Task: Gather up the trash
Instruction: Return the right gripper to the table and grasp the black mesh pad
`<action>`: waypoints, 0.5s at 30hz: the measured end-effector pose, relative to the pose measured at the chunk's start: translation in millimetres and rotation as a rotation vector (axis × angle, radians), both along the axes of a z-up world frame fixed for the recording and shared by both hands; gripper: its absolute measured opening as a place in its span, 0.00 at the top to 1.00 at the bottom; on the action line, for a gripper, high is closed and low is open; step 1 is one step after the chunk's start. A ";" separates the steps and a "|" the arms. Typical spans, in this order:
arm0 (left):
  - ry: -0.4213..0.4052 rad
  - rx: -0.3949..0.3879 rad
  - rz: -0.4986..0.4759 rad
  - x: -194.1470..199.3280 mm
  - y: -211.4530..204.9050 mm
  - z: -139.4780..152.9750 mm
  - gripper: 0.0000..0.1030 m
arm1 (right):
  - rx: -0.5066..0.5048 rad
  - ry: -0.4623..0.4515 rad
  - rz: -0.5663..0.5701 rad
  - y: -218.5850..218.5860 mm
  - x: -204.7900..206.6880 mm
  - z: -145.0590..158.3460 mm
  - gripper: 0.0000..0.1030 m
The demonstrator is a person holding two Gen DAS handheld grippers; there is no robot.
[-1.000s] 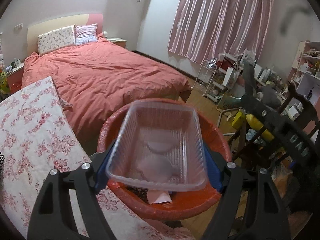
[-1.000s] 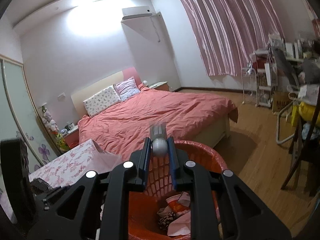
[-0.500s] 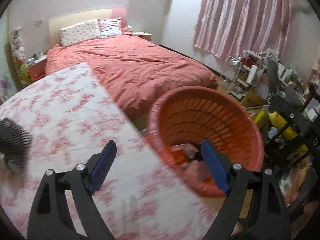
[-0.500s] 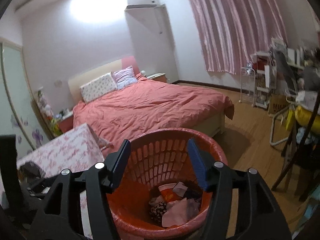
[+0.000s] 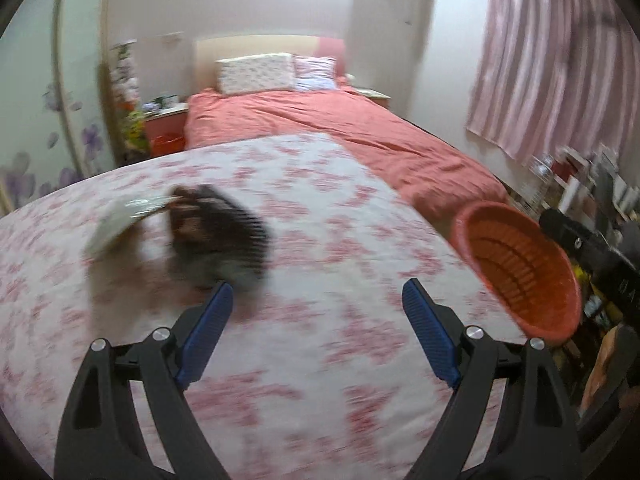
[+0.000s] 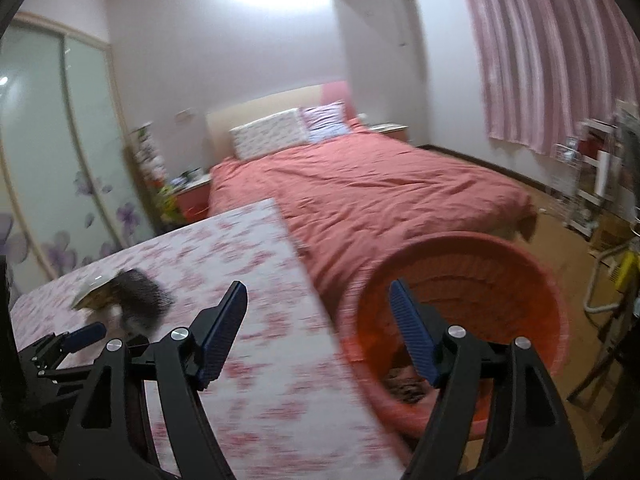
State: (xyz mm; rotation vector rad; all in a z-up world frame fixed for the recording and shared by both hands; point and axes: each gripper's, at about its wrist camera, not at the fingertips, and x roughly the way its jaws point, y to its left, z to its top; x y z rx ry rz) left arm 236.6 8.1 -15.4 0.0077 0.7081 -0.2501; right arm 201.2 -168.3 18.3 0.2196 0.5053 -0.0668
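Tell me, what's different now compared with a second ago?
The left gripper let go of its clear plastic tray and the right gripper, whose jaws have just been opening, released its small grey item. Both are empty and have swung from the orange basket towards the dark trash on the flowered table. The basket and bed stayed put.

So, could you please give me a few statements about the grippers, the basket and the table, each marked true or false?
1. The left gripper holds a clear plastic tray. False: nothing is between its fingers.
2. The round orange plastic basket stands on the floor beside the floral-clothed table. True.
3. The right gripper is clamped on a bottle. False: its jaws have just been opening and are empty.
4. A dark ribbed container lies on the table. True.
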 end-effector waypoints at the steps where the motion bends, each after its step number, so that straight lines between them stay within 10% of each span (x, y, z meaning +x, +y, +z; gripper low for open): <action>1: -0.002 -0.003 0.017 0.5 8.0 1.2 0.18 | 0.001 0.002 0.017 6.5 1.0 0.3 0.29; 15: -0.021 -0.028 0.250 -4.2 134.1 7.7 0.14 | 0.087 0.075 0.268 119.2 54.9 -4.3 0.58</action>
